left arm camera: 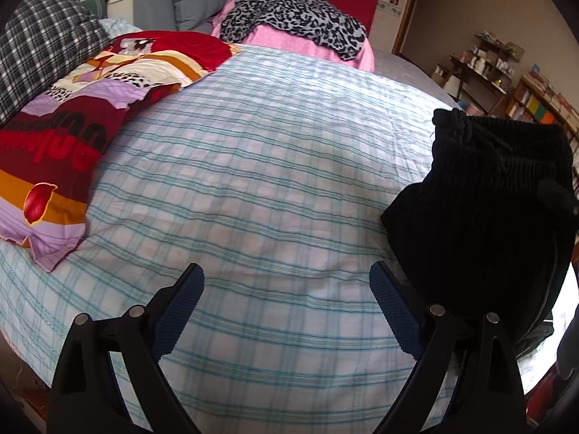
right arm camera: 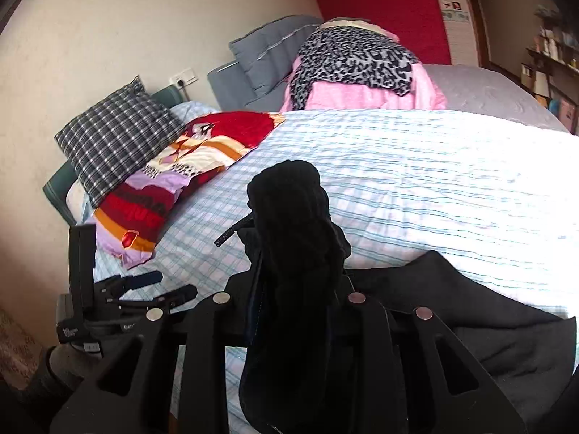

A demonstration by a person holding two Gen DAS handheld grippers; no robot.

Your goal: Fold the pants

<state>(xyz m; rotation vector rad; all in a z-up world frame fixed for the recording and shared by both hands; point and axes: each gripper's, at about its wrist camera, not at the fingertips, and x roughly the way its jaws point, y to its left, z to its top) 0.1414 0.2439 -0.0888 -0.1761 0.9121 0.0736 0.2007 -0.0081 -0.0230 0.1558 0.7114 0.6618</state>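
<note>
Black corduroy pants (right arm camera: 293,217), bunched and lifted off the bed, rising between the two arms of the right gripper (right arm camera: 295,285) and clenched there, waistband end up at twelve o'clock of the grip, a drawstring tip poking out toward nine o'clock. More dark cloth draped from the grip toward four o'clock, over the near edge of the bed. In the left wrist view the same pants (left arm camera: 485,224) hanging at three o'clock, just beside the right-hand finger, not between the pads.

Left gripper (left arm camera: 287,282) released, blue pads spread wide over bare bedcover, nothing between them; also seen from the right wrist view at eight o'clock (right arm camera: 159,285), low by the bed edge.

Underneath, a blue-and-white checked bedcover (left arm camera: 253,166). At ten o'clock a red, purple and orange pillow (left arm camera: 68,137), beyond it a dark plaid cushion (left arm camera: 43,47). At twelve o'clock a leopard-print cloth (left arm camera: 289,11) on pink bedding (left arm camera: 286,38). Bookshelves (left arm camera: 535,105) at two o'clock.
</note>
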